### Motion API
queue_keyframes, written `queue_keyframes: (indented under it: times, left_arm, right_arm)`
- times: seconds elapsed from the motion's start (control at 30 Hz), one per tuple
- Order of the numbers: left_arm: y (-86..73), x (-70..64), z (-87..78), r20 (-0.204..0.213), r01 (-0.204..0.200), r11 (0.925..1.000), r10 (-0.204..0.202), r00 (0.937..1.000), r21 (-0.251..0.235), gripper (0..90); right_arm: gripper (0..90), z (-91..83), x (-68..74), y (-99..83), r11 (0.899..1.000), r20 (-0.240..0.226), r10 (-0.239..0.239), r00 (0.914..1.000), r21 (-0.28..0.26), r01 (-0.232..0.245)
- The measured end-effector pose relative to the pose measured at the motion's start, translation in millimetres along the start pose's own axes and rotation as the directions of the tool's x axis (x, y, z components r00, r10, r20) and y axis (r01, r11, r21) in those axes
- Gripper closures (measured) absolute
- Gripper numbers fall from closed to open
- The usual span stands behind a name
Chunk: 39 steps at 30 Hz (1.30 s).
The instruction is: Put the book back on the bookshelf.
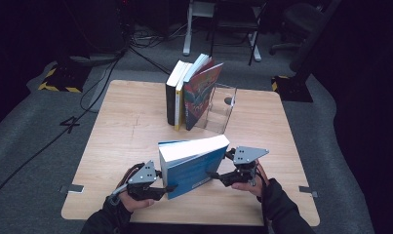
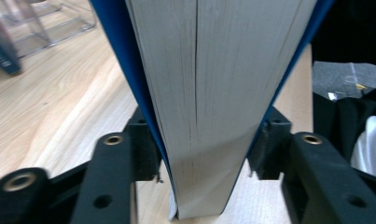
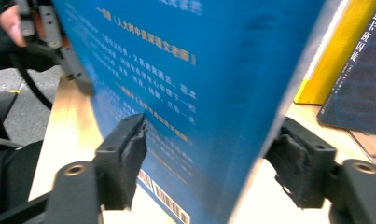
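A thick blue book (image 1: 194, 163) stands on its lower edge on the wooden table (image 1: 121, 126), near the front, page block up and tilted slightly. My left gripper (image 1: 167, 187) clamps its left end; in the left gripper view both pads press the blue covers on either side of the pale pages (image 2: 213, 93). My right gripper (image 1: 214, 174) holds the right end. In the right gripper view its jaws straddle the book (image 3: 190, 93), with one pad (image 3: 129, 154) on the printed back cover.
Three upright books (image 1: 189, 92) lean against a clear acrylic stand (image 1: 221, 109) at the table's back middle. A yellow spine (image 3: 335, 51) and a dark cover (image 3: 363, 84) lie just beyond the held book. Chairs and cables are on the floor behind.
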<state>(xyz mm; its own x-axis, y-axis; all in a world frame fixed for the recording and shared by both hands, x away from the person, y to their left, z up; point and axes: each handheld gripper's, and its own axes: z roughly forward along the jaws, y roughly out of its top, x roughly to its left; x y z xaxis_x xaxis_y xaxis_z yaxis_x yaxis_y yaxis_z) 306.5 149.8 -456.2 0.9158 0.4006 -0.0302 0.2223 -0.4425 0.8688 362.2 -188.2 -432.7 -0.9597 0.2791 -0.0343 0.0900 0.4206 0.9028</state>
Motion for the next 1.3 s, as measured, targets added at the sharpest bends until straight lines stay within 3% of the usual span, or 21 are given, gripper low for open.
queue_keyframes:
  times: [0.17,0.27,0.37,0.5,0.63,0.77,0.87,0.97,1.13,1.3]
  left_arm:
    - [-0.5,0.2,-4.4,-0.070,-0.014,0.9997,0.015,0.9975,0.019,43.3]
    - [-1.2,1.8,-5.6,-0.074,-0.011,0.9998,0.012,0.9972,0.018,41.7]
    - [0.4,0.7,-3.5,-0.101,-0.021,0.9994,0.024,0.9947,0.026,39.1]
    - [1.2,2.0,-1.5,-0.101,-0.026,0.9993,0.028,0.9945,0.026,37.7]
    - [3.8,2.6,1.5,-0.117,-0.025,0.9992,0.029,0.9928,0.032,34.9]
    - [4.8,5.4,6.7,-0.129,-0.015,0.9998,0.016,0.9915,0.016,32.3]
    - [6.3,6.7,9.8,-0.143,-0.008,0.9999,0.009,0.9898,0.010,31.0]
    - [8.2,8.0,11.9,-0.147,-0.010,0.9999,0.011,0.9890,0.011,29.2]
    - [17.5,12.3,21.2,-0.178,-0.057,0.9979,0.062,0.9821,0.029,27.9]
    - [21.1,15.1,26.7,-0.181,-0.072,0.9971,0.076,0.9806,0.025,27.1]
  right_arm:
    - [42.5,-12.7,9.8,-2.0,0.998,-0.048,-0.048,0.9977,0.026,0.050]
    - [43.9,-19.2,19.4,-1.9,0.996,-0.080,-0.075,0.9939,0.040,0.079]
    - [43.7,-19.7,26.0,1.9,0.994,-0.076,-0.098,0.9923,0.048,0.102]
    - [43.6,-17.4,29.8,10.4,0.993,-0.081,-0.113,0.9903,0.028,0.115]
    - [42.9,-14.8,34.4,21.8,0.992,-0.069,-0.121,0.9902,0.011,0.122]
    - [51.6,-13.0,40.9,39.0,0.991,-0.029,-0.133,0.9907,-0.007,0.133]
    - [55.7,-15.1,41.9,46.7,0.993,-0.012,-0.116,0.9932,-0.022,0.116]
    - [55.9,-15.7,43.3,49.5,0.992,-0.001,-0.125,0.9922,-0.010,0.125]
    - [54.0,-19.4,46.3,53.5,0.991,0.045,-0.130,0.9904,0.034,0.129]
    - [51.4,-24.4,45.9,60.7,0.992,0.059,-0.106,0.9926,0.070,0.102]
